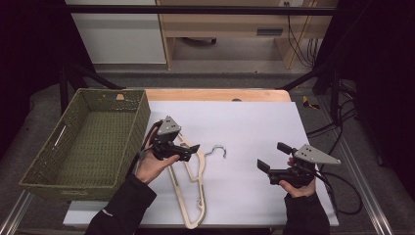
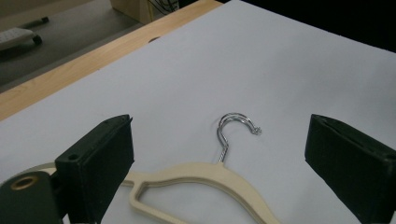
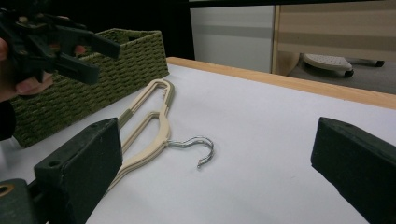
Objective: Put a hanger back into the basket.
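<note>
A cream wooden hanger (image 1: 189, 197) with a chrome hook (image 1: 218, 149) lies flat on the white sheet (image 1: 254, 122). My left gripper (image 1: 190, 152) hovers open just above the hanger's upper shoulder and points right toward the hook. In the left gripper view the hanger (image 2: 201, 171) and hook (image 2: 233, 122) sit between and beyond the wide-apart jaws of the left gripper (image 2: 222, 140). My right gripper (image 1: 273, 155) is open to the right of the hook, apart from it. In the right gripper view, the right gripper (image 3: 219, 140) frames the hanger (image 3: 149, 122), with the left gripper (image 3: 79, 51) farther off.
An empty green woven basket (image 1: 142, 117) stands at the left edge of the sheet, close behind my left hand; it appears as the basket (image 3: 112, 70) in the right gripper view. The wooden table edge (image 1: 215, 94) runs along the back. Cables (image 1: 337, 132) trail off to the right.
</note>
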A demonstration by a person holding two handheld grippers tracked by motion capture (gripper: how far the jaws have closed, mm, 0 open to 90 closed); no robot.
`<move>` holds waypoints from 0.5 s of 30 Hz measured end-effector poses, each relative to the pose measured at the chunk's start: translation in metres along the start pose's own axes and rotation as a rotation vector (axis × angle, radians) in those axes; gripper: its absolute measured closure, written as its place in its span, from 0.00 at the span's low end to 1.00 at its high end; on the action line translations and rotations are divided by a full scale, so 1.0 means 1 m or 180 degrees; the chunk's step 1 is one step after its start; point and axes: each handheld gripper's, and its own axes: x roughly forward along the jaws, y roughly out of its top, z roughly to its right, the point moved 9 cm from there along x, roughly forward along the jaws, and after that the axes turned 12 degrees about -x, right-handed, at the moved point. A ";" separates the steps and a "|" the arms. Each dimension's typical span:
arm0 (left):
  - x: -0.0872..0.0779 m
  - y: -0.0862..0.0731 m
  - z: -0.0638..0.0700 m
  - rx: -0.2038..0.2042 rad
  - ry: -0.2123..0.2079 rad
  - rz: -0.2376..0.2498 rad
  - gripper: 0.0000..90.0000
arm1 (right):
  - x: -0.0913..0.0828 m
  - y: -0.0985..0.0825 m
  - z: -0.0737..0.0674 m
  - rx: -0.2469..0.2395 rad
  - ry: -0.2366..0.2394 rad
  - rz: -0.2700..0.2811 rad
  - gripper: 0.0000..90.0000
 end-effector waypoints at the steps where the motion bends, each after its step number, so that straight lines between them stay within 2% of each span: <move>1: 0.004 -0.001 0.001 0.0019 0.0000 -0.0027 0.09 | 0.000 0.000 0.000 -0.0020 0.0017 0.0005 0.03; 5: 0.022 -0.005 0.002 0.0031 -0.0031 -0.0146 0.11 | 0.001 -0.001 -0.001 0.0006 0.0008 -0.0010 0.03; 7: 0.026 -0.007 0.002 0.0006 -0.0036 -0.0168 0.11 | 0.001 -0.001 -0.001 0.0010 0.0011 -0.0013 0.03; 12: 0.046 -0.014 0.003 0.0055 -0.0027 -0.0356 0.13 | 0.002 -0.002 -0.001 -0.0002 0.0012 -0.0021 0.03; 15: 0.053 -0.016 0.003 0.0053 -0.0034 -0.0409 0.14 | 0.002 -0.002 -0.001 0.0000 0.0013 -0.0026 0.03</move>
